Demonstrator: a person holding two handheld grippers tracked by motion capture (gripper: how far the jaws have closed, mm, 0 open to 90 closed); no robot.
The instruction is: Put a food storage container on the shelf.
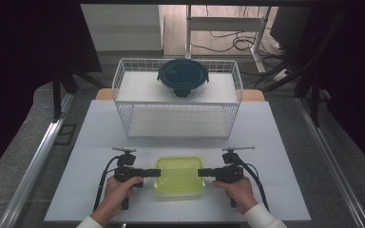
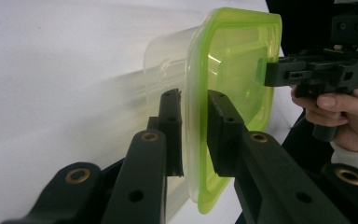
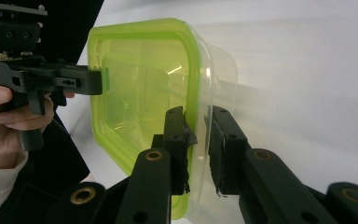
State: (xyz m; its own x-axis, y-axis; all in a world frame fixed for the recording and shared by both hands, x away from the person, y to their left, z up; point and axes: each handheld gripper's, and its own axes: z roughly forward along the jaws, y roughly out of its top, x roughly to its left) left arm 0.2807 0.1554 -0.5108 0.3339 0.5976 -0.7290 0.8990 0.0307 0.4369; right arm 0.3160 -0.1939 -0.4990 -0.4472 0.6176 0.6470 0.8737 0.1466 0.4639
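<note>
Both claws, left claw (image 1: pixel 156 172) and right claw (image 1: pixel 201 172), clench the rim of the clear rectangular plastic container with green lid (image 1: pixel 179 175); next a level lift off the white bench (image 1: pixel 100 142) seems needed.

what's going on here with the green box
A person holds a gripper in each hand at a white table. The left gripper and right gripper have their jaws at opposite edges of the green-lidded box, over its rim. The box sits on the table. Behind it stands a wire rack with a dark round container on top.

white sleeves (image 1: pixel 266 219), black, seemingly brass-riveted hand-held gripper (image 2: pixel 194 135)
</note>
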